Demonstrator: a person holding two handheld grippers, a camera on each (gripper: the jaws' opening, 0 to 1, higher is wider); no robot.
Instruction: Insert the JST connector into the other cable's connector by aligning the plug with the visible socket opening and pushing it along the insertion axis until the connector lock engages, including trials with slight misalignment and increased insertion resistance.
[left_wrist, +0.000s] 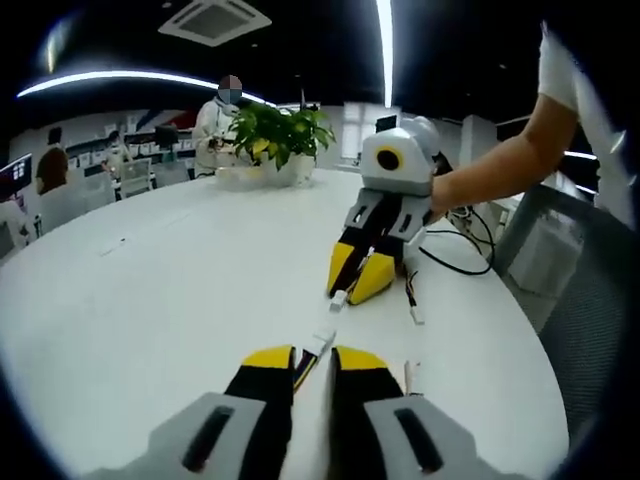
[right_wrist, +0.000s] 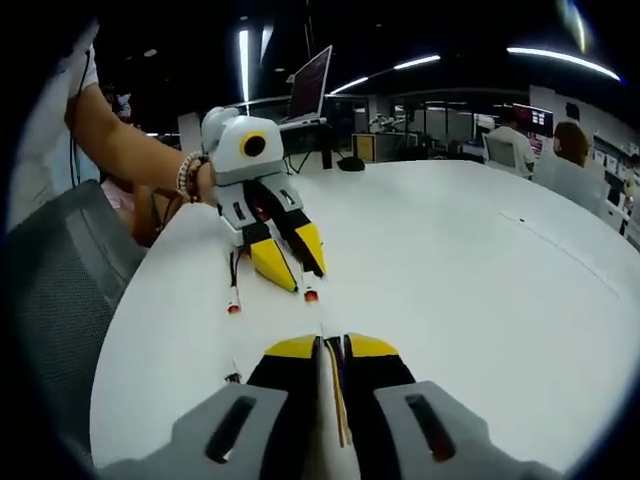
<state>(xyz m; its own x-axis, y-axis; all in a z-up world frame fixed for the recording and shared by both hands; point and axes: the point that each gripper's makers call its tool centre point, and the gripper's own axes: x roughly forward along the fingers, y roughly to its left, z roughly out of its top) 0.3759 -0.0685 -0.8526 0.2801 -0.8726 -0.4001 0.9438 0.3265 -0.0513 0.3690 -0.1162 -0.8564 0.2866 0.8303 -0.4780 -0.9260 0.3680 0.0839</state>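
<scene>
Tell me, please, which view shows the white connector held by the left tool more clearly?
The left gripper view: the white connector sticks out just past the left tool, near the camera. The right gripper view shows that tool farther off, with a small red-tipped end below it, too small to read.

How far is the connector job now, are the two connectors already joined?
Done: each cable is gripped. The left gripper is shut on one cable, and the right gripper is shut on the other cable. In hand: the connectors face each other above the white table, apart. Left: aligning, pushing in and locking.
</scene>
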